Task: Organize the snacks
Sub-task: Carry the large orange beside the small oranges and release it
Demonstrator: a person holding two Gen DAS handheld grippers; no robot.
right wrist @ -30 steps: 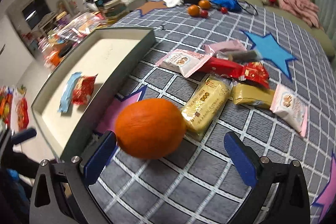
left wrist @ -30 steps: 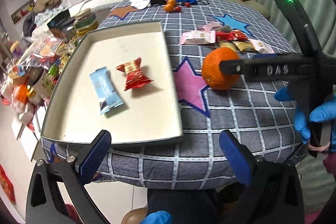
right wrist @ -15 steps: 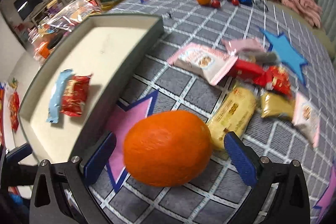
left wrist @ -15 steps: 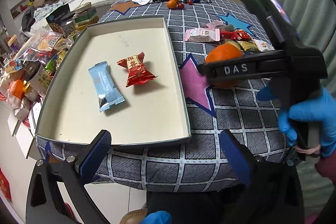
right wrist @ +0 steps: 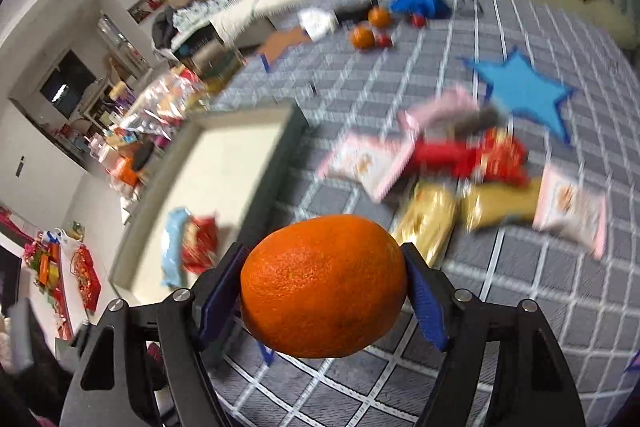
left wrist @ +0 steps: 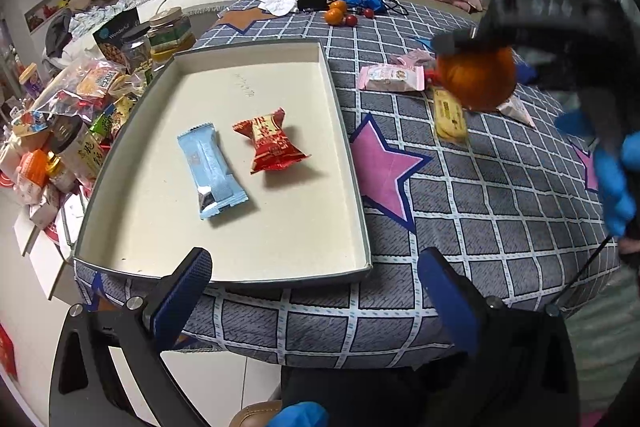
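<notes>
Between the blue pads (right wrist: 425, 301) of the right gripper (right wrist: 322, 289) sits the orange (right wrist: 323, 286), clamped from both sides after the jaws have just been closing on it. From the left wrist view the same orange (left wrist: 476, 78) hangs clear above the checked tablecloth (left wrist: 500, 195), at about two o'clock from the tray (left wrist: 347, 147), with a gloved hand (left wrist: 614, 183) on the tool. At twelve o'clock from the held fruit lie loose snack packets: a pink one (right wrist: 366, 163), a red one (right wrist: 472, 157) and a yellow one (right wrist: 428, 223). Inside the tray rest a light blue wrapper (left wrist: 210, 169) and a red candy (left wrist: 268, 141), side by side. Down at six o'clock, the left gripper (left wrist: 316, 291) hovers over the tray's near edge, jaws spread wide with nothing between them.
</notes>
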